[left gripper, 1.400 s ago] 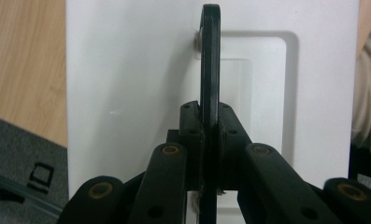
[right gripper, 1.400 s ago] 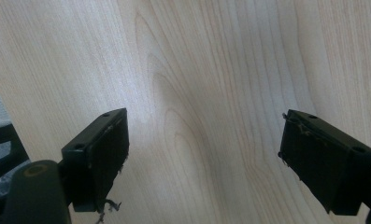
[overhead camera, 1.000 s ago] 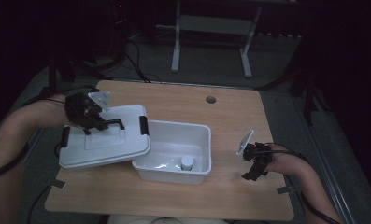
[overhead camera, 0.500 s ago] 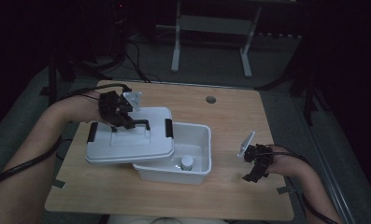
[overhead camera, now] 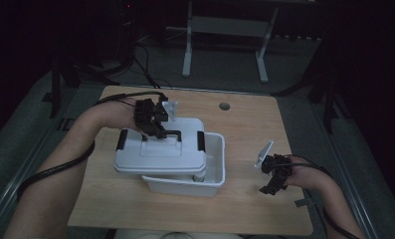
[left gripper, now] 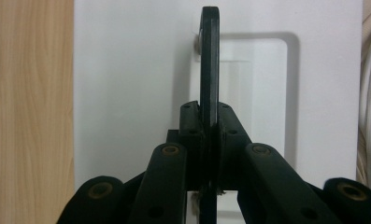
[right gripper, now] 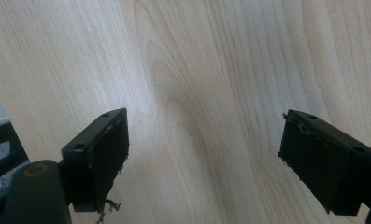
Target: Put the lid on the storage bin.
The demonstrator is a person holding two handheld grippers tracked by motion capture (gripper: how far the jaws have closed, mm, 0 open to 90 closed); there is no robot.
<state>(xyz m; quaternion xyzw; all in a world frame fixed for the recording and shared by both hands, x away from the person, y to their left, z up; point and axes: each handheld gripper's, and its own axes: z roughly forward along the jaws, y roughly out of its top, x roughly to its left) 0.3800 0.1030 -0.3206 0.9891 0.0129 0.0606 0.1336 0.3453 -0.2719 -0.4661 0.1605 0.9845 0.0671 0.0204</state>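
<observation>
Centre-left of high view, the left gripper (overhead camera: 161,133) has its jaws clamped tight on the black handle (overhead camera: 171,133) of the white lid (overhead camera: 157,154), which sits partly over the open white bin (overhead camera: 212,172), covering its left & middle. Left gripper view: the handle (left gripper: 210,70) runs edge-on up from the shut jaws w/ the lid (left gripper: 136,84) behind. Lower right, the right gripper (overhead camera: 273,181) hovers over bare wooden table (overhead camera: 245,124), jaws wide apart, holding nothing.
</observation>
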